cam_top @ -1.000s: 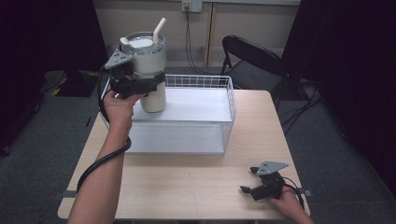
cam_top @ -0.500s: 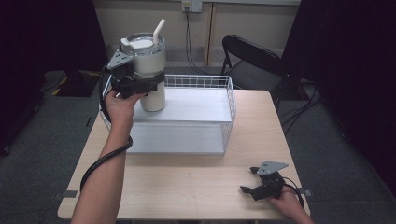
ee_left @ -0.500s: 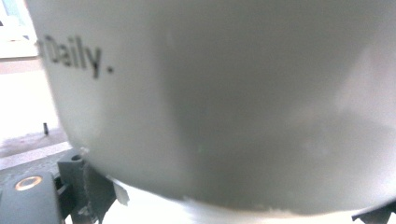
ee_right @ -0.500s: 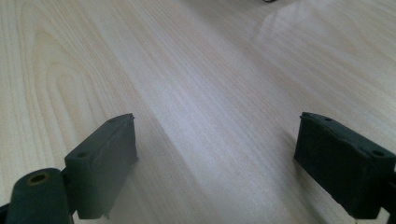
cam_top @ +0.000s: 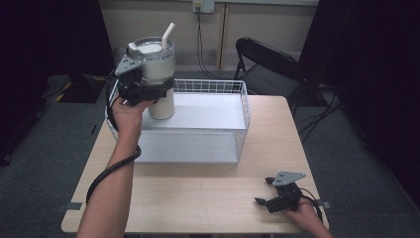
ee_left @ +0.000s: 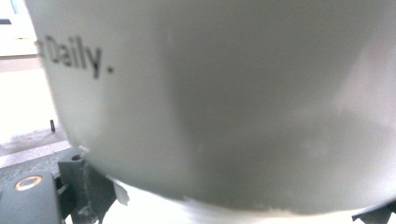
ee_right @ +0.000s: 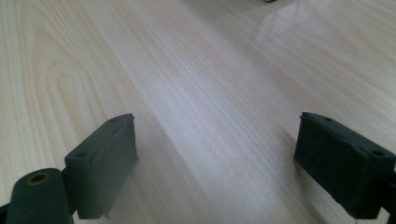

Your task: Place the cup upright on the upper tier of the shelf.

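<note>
Jaws of left gripper [cam_top: 157, 90] clamp tumbler [cam_top: 155, 74]; right gripper [cam_top: 265, 192] gapes.

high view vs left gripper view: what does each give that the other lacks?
High view alone: the tumbler's lid and straw, the white wire basket under it, the wooden table, the folding chair, and the right gripper, open and low over the table's near right corner.
Left gripper view alone: the print "Daily." on the tumbler wall.
Shared: the tumbler, clamped by the left gripper.
</note>
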Tool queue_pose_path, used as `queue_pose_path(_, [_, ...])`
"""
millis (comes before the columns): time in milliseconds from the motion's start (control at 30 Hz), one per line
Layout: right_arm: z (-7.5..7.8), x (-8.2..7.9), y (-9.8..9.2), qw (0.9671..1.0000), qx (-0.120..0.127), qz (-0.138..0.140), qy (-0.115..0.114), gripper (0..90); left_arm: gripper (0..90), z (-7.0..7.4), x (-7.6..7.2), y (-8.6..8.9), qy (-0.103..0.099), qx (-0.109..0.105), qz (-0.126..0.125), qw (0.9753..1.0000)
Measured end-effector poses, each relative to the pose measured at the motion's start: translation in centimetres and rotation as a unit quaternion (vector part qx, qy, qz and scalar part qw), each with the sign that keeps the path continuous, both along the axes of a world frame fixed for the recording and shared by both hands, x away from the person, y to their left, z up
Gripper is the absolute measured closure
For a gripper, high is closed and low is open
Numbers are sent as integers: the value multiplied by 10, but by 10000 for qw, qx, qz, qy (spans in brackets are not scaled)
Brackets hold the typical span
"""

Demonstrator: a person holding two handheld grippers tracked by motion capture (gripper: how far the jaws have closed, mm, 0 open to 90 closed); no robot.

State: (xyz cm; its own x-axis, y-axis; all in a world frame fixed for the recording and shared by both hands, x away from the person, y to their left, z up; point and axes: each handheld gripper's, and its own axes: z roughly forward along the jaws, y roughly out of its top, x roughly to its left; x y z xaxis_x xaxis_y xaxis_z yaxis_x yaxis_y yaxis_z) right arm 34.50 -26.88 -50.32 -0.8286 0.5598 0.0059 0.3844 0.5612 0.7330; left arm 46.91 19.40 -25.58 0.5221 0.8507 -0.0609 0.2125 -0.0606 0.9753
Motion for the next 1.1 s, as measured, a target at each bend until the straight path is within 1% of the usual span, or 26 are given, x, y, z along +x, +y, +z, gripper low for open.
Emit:
queue_pose_path(133, [0,0,0,10000,2,1,1,122,92,0,0,0,2,-33,38,10000])
queue_pose_path(500, [0,0,0,10000,0,1,0,122,92,-1,-1,0,-21,18,8,10000])
queue_pose_path(933, [0,0,0,10000,-2,0,-3,122,90,-5,-7,3,-122,-19,-9,9999])
queue_pose_path(967, [0,0,0,10000,-2,-1,-2,122,91,-4,-7,3,-123,17,-25,9999])
queue_pose_path(1100, [0,0,0,10000,-3,0,-4,122,90,-5,-8,3,-150,49,-33,9999])
